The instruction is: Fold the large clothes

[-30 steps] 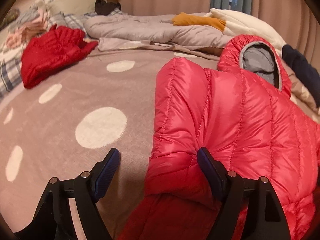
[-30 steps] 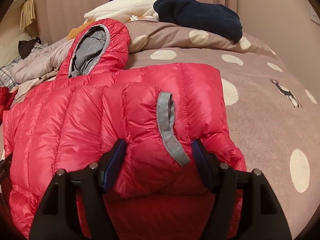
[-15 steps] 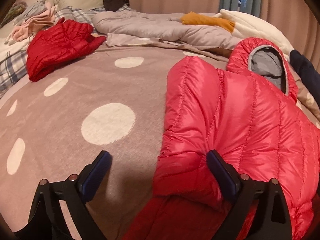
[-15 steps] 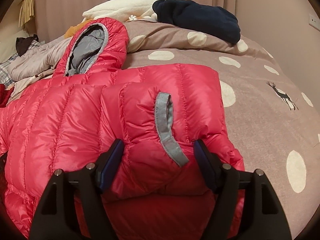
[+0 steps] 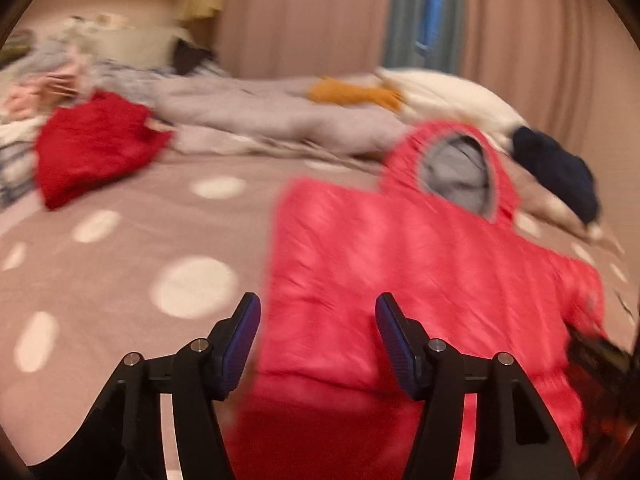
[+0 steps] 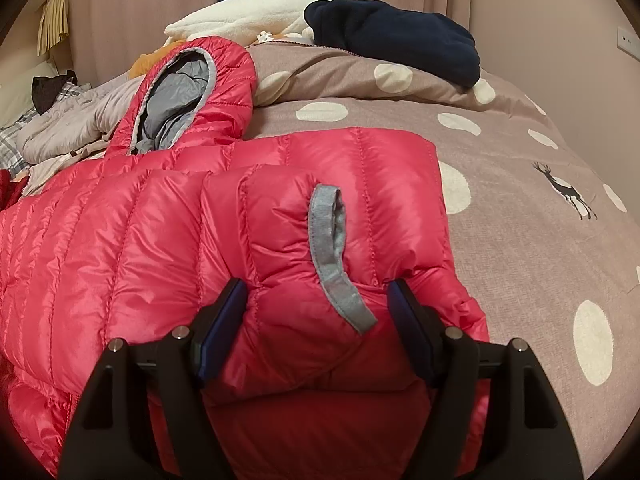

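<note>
The right gripper [image 6: 316, 316] stands with its jaws wide, both pads pressed into the folded sleeve of the red puffer jacket [image 6: 132, 240]; it should keep pinning that puffy fold. The left gripper [image 5: 318, 340] has just been closing, jaws half apart over the jacket's edge, apparently gripping nothing. The jacket lies on the dotted bedspread [image 6: 520, 208], hood [image 6: 192, 92] at eleven o'clock.

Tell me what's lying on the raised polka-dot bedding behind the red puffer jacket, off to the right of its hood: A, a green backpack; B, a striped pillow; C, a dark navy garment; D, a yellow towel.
C: a dark navy garment lies on the polka-dot bedding behind the red puffer jacket, right of its hood.
</note>
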